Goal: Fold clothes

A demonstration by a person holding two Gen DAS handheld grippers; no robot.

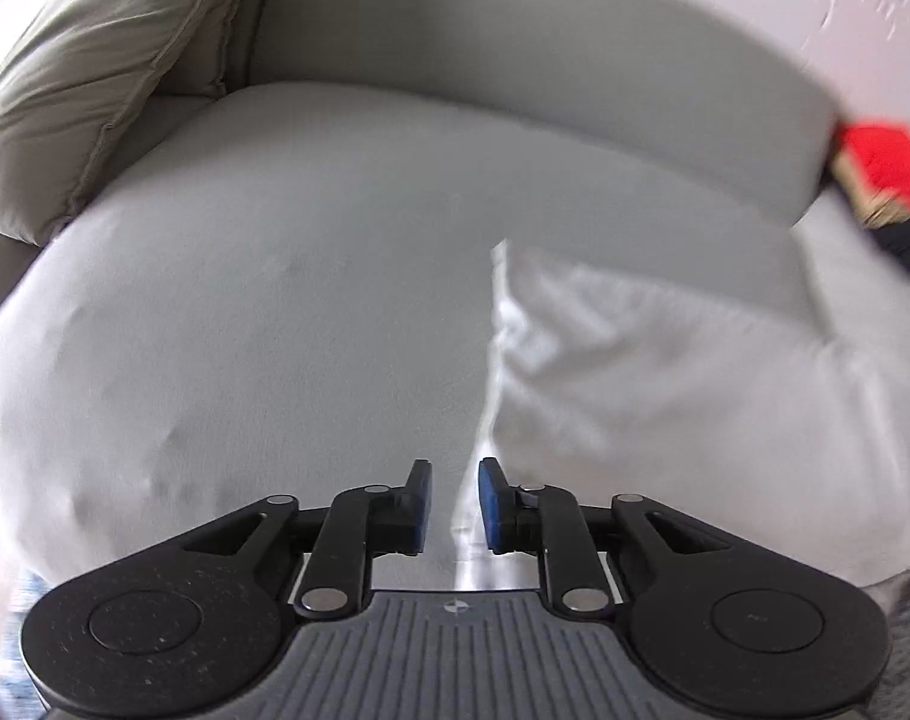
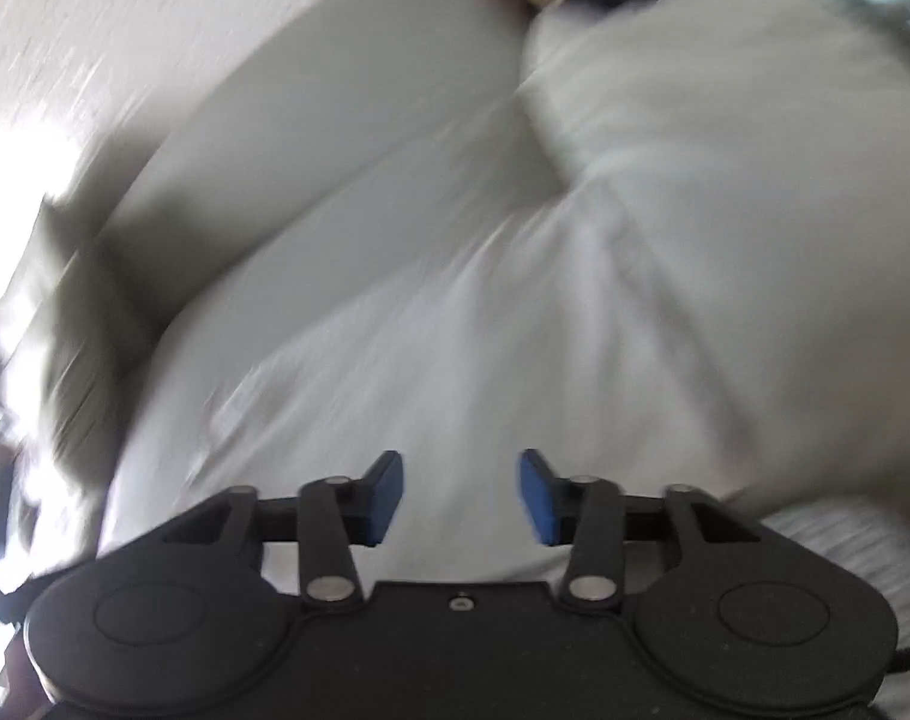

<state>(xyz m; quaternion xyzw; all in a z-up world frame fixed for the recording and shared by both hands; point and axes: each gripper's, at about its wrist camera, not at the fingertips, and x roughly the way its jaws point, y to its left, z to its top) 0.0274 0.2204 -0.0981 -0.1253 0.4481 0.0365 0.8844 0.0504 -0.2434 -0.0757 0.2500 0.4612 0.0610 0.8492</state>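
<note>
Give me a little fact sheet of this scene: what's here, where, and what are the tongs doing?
place: grey sofa by a white wall
cloth: white garment lying on the seat, right of centre in the left view
pillow: beige, at the sofa's left end
pile: red and dark clothes at the far right
left tongs: a narrow gap, with a strip of the cloth's edge in it; pads seem not to press it
right tongs: open over the cloth, nothing held
sharpness: right view blurred

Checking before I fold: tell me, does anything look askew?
The white garment lies rumpled on the sofa seat, one edge trailing between the left gripper pads. Nothing looks damaged.
</note>
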